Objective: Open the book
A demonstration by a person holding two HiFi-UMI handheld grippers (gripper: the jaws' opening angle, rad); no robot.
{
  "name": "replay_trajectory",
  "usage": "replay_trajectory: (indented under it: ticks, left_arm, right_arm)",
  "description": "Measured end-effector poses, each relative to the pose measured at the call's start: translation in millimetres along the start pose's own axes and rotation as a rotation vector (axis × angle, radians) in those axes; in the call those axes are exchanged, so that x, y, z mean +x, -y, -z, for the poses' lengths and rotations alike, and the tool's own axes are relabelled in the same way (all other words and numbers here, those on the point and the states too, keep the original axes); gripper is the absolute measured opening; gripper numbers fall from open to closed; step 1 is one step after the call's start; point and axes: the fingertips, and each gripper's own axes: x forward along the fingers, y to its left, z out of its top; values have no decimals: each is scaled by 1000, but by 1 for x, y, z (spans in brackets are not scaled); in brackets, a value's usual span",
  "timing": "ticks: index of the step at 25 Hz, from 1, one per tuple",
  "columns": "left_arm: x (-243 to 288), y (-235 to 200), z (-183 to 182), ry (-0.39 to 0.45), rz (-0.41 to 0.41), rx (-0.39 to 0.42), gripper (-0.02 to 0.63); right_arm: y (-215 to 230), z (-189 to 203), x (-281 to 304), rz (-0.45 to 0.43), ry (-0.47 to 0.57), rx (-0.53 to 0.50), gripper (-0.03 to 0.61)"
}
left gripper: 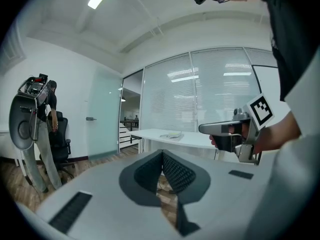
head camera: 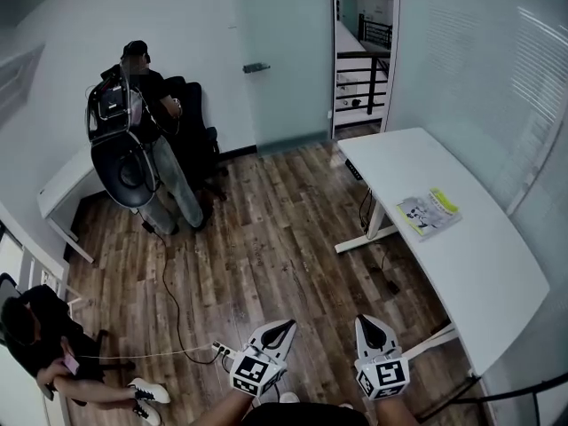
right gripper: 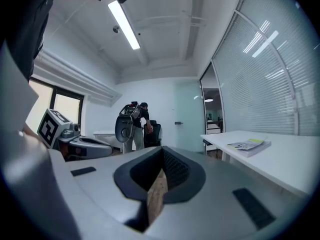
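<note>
Since nothing of the task looks begun, all of it is left. At the right, the table (head camera: 479, 264) runs along the glass wall. The book (head camera: 429, 212) lies flat on its far half, apparently closed, with nothing touching it. Both grippers hang over the floor, well apart from the book. The left gripper (head camera: 278, 330) has its jaws together and empty, and so does the right gripper (head camera: 370, 326). What remains, by my judgement: approach, reach the cover, lift it open.

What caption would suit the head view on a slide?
Left gripper and right gripper, both shut and empty, above the wood floor; closed book on the white desk.
</note>
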Motion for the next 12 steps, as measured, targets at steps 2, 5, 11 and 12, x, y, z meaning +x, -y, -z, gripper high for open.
replay_trajectory:
  ticks: [2,5,11,12]
  left_arm:
    - [-4,-11,3,-5,1,4,17]
    - [-7,-26,6,-13,5,2,17]
    - [16,-42,21,-41,14,-8,17]
    - [24,-43,22,-44,17,-6,17]
  right_arm:
    - [-5,1,7,11,0,8,5]
    - [-12,1,18,21,7,13,5]
    - [1,10,38,33,-17,6,5]
    - [8,16,43,35,-22,16,5]
